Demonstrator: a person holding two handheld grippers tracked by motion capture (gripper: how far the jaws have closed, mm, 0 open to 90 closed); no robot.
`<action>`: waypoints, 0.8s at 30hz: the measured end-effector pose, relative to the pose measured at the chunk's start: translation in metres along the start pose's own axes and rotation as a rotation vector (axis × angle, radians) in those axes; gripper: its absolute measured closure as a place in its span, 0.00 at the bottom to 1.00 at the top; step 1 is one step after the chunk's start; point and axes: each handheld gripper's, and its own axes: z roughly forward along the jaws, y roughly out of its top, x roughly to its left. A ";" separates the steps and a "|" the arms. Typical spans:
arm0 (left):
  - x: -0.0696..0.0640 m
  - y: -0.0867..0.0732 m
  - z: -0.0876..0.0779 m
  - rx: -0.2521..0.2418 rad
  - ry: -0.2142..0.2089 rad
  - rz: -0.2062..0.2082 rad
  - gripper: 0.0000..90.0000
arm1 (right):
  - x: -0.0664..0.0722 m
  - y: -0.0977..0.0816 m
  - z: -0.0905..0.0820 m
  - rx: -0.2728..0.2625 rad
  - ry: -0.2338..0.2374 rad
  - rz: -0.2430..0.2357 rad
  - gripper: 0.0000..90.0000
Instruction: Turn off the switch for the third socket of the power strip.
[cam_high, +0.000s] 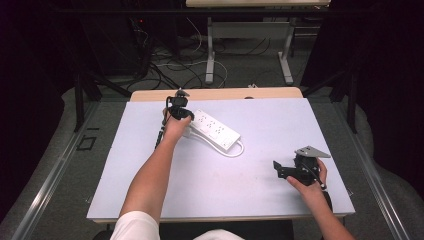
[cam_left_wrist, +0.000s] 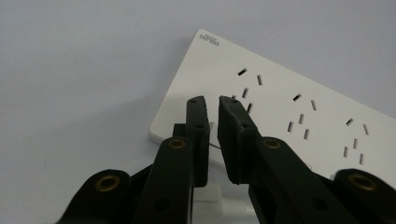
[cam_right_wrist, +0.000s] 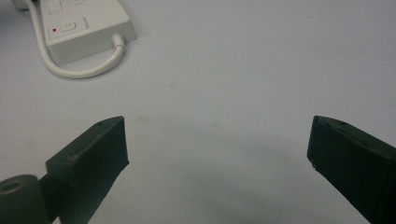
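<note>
A pale lavender-grey mat (cam_high: 260, 165) is covering a wooden table (cam_high: 220, 93), and beyond it at twelve o'clock a dim room is showing a grey floor with tangled cables (cam_high: 170, 70) and the metal legs of a second desk (cam_high: 210, 55). A white power strip (cam_high: 216, 130) is lying flat on the mat toward eleven o'clock from the middle, running slantwise, with rows of dark socket slots on its top; in the right gripper view its end is showing a switch with a small red dot, and its white cord (cam_right_wrist: 70, 70) is curling off that end. The left gripper (cam_left_wrist: 212, 105) is hovering over the near end of the strip with its jaws drawn almost together, a thin gap between them and nothing clearly clamped. The right gripper (cam_high: 276, 167) is resting at four o'clock, well apart from the strip, its jaws standing wide apart over bare mat. Nothing is lying between it and the strip.
</note>
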 end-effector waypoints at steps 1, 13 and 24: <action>0.000 0.000 0.000 0.004 0.001 0.000 0.93 | 0.000 0.000 0.000 0.000 0.000 0.000 0.05; 0.001 0.000 0.004 0.013 -0.005 0.014 0.96 | 0.000 0.000 0.001 -0.001 0.003 0.001 0.05; -0.001 -0.001 0.009 0.025 -0.007 0.017 0.97 | -0.001 0.000 0.000 -0.003 0.004 -0.001 0.06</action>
